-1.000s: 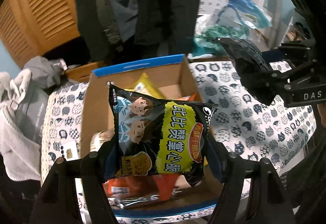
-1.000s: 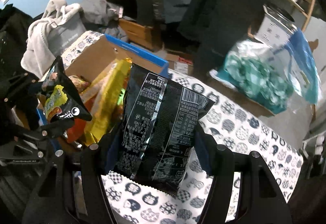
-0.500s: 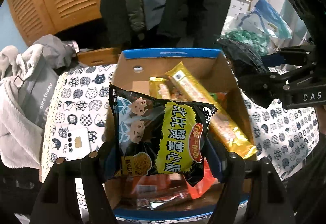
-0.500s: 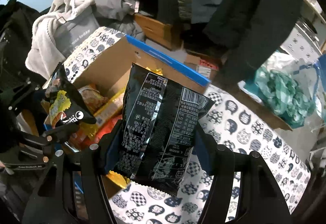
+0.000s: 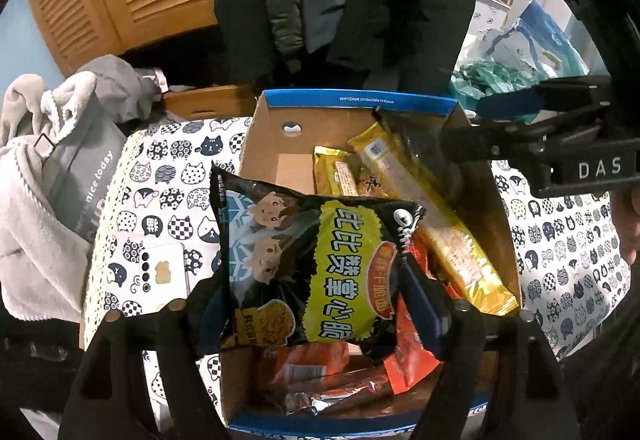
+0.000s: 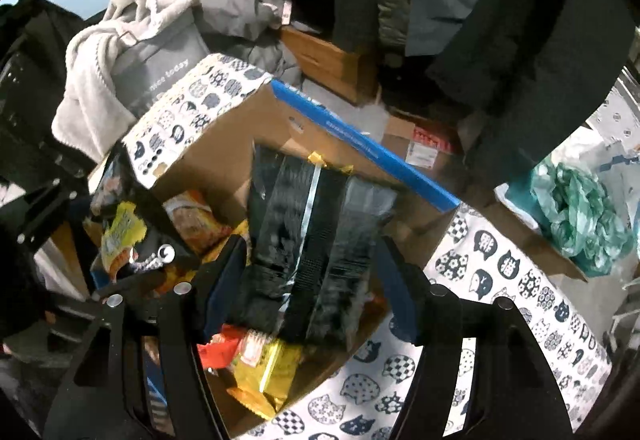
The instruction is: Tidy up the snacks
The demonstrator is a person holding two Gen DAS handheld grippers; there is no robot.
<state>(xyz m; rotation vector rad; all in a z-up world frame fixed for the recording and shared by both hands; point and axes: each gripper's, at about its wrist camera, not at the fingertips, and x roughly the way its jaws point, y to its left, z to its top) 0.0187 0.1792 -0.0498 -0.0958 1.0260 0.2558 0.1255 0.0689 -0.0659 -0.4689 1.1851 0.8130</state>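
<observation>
- A cardboard box with a blue rim sits on the cat-print cloth of the worktop, its far wall close to the worktop's far edge. In it lie a long gold packet, a shorter gold packet and orange-red packets towards the near wall.
- The left tool is clamped on a black and yellow snack bag, held upright above the near half of the box.
- The right tool reaches over the box; a black foil bag stands between its fingers, blurred. The fingers look slightly spread, so I cannot tell whether they grip it.
- Only the left view shows the full box floor, a white phone on the cloth just left of the box, and the right tool from the side with "DAS" on it.
- Only the right view shows the black bag's seamed back face, and a brown box on the floor past the worktop's far edge.
- Both views show a grey bag with towels off the worktop's left edge.
</observation>
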